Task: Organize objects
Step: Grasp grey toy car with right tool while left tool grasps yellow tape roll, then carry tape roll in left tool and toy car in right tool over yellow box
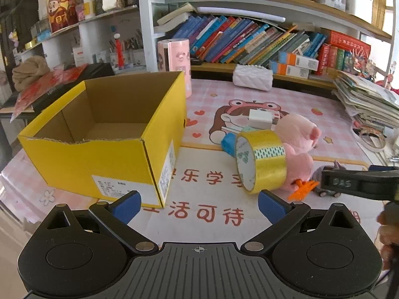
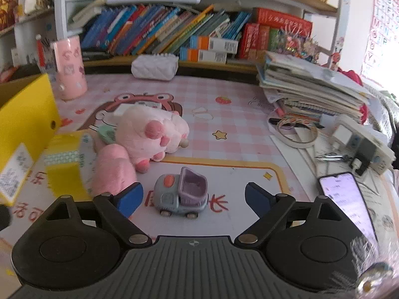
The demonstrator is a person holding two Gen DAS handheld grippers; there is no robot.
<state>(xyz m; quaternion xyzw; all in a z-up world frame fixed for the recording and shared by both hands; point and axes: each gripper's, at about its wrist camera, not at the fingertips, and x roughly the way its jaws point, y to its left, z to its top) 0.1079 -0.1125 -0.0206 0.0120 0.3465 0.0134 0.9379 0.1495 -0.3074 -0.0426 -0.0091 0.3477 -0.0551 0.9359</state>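
Left gripper (image 1: 198,205) hovers level, jaws spread and empty, facing the yellow box (image 1: 104,137) and tape roll (image 1: 261,160); right gripper (image 2: 194,200) likewise released, straddling the toy truck (image 2: 180,191) on the mat

A child's study corner in a home, by the look of it. The worktop (image 2: 239,124) wears a pink checked mat printed with a cartoon girl and Chinese characters. Behind it, shelves (image 1: 249,2) sag with leaning picture books (image 1: 239,39), a pink cartoon canister (image 1: 174,54) and a white quilted tissue box (image 2: 154,67). A messy stack of papers (image 2: 306,87) sits at the right, an alphabet chart (image 2: 381,20) hangs on the wall, and a plush pink toy (image 2: 149,132) and a little toy truck (image 2: 182,191) lie about
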